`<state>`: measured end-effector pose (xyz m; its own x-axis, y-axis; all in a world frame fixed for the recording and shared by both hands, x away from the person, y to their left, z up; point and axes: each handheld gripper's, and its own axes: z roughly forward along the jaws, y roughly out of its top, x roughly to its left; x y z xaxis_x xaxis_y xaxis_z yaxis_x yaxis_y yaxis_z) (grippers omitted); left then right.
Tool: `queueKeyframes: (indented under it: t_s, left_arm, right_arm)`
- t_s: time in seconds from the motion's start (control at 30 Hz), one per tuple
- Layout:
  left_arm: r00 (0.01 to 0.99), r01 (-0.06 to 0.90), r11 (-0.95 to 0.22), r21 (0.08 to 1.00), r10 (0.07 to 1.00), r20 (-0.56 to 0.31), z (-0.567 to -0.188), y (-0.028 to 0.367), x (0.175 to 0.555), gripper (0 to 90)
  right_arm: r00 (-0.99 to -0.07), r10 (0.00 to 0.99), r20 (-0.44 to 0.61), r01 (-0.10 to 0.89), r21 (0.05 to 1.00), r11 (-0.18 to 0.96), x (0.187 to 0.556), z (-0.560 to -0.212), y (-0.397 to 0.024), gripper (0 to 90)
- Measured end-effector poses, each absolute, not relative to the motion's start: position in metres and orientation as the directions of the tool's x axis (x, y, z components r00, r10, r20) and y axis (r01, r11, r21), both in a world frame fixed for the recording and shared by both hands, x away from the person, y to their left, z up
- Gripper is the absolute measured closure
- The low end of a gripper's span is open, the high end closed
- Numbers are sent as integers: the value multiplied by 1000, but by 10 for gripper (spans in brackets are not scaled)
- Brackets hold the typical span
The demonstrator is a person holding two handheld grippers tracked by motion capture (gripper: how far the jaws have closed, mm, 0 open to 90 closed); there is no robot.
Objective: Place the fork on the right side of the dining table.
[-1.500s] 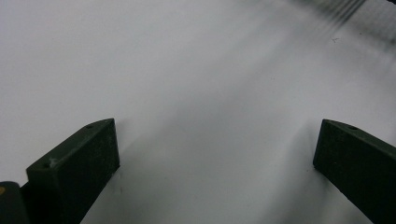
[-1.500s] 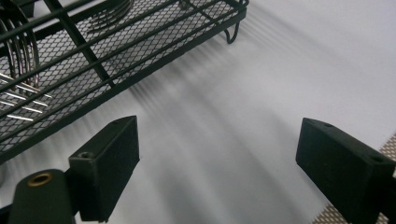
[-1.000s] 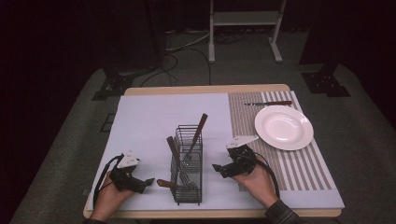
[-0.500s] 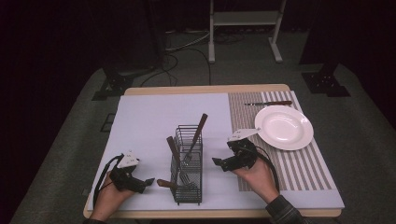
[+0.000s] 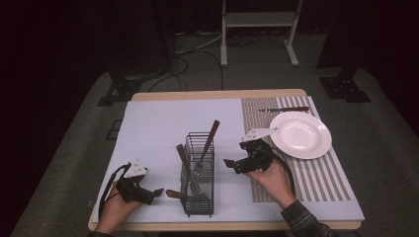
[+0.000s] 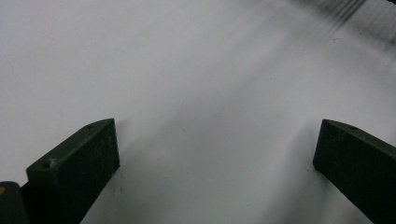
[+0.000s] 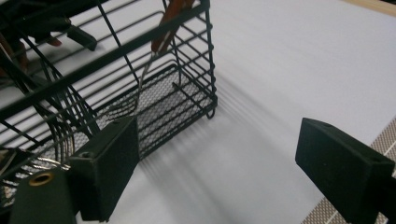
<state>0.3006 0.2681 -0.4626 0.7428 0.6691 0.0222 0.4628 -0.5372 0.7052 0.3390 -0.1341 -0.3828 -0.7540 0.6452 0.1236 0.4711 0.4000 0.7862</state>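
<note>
The rack (image 5: 198, 177) — black wire, mesh-floored (brown-handled cutlery leaning inside) — stands mid-mat between both grippers. The right gripper (image 5: 232, 164) hangs just beside it, jaws wide; the left gripper (image 5: 157, 192) gapes wide too.

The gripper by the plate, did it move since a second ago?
Yes. The right gripper rose off the mat a little and slid away from the person, toward the white plate, with its jaws wide open and holding nothing. The left gripper stayed where it was, open too. The wire basket, the cutlery in it and the knife behind the plate did not move.
</note>
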Motion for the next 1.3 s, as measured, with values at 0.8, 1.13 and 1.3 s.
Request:
queueKeyframes:
  t_s: [0.8,1.13,1.3]
  left_arm:
    - [743,463,-537,705,669,22,-463,268,301,0]
    - [743,461,-536,708,669,23,-463,268,301,0]
    - [743,461,-536,707,669,23,-463,268,301,0]
  right_arm:
    - [-778,614,133,412,846,338,358,-347,-121,128]
    - [-785,603,141,394,865,310,372,-336,-111,137]
    - [-787,599,149,393,869,301,378,-335,-107,166]
